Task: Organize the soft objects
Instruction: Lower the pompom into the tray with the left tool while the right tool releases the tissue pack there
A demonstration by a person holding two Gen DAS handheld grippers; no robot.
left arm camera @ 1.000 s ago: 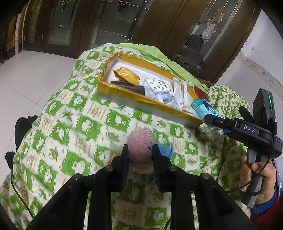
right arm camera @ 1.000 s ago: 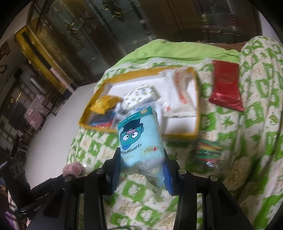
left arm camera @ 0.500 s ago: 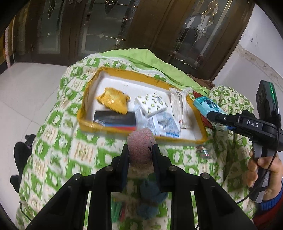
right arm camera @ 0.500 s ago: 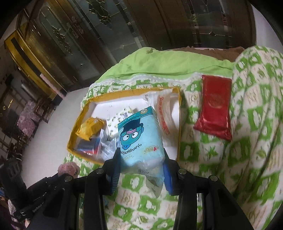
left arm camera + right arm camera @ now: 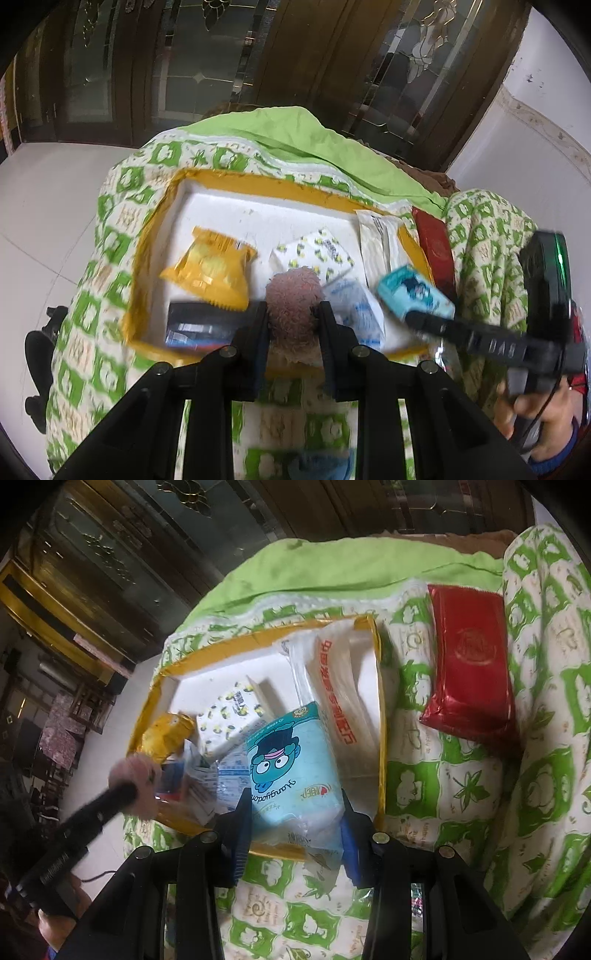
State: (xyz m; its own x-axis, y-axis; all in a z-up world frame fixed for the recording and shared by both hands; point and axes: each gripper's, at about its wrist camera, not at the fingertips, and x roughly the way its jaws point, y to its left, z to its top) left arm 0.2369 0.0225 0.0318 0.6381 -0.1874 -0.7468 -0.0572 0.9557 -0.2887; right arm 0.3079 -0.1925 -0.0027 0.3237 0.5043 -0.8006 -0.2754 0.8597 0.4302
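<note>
My left gripper (image 5: 291,325) is shut on a pink fluffy ball (image 5: 293,295) and holds it over the near edge of the yellow-rimmed white tray (image 5: 258,184). The ball also shows in the right wrist view (image 5: 135,775). My right gripper (image 5: 293,823) is shut on a light-blue tissue pack with a cartoon face (image 5: 291,771), held above the tray's (image 5: 380,738) near right part. In the left wrist view the pack (image 5: 412,293) hangs at the tray's right end. The tray holds a yellow snack bag (image 5: 210,269), a patterned tissue pack (image 5: 314,251) and white packets (image 5: 340,679).
A red pouch (image 5: 469,664) lies on the green-and-white quilt (image 5: 461,786) right of the tray. A blue soft object (image 5: 314,465) lies on the quilt below my left gripper. A green blanket (image 5: 295,125) and dark wooden doors stand behind. White floor lies to the left.
Both grippers have moved forward over the tray with their loads. The pink ball and the blue tissue pack now hang above the tray's near edge.
</note>
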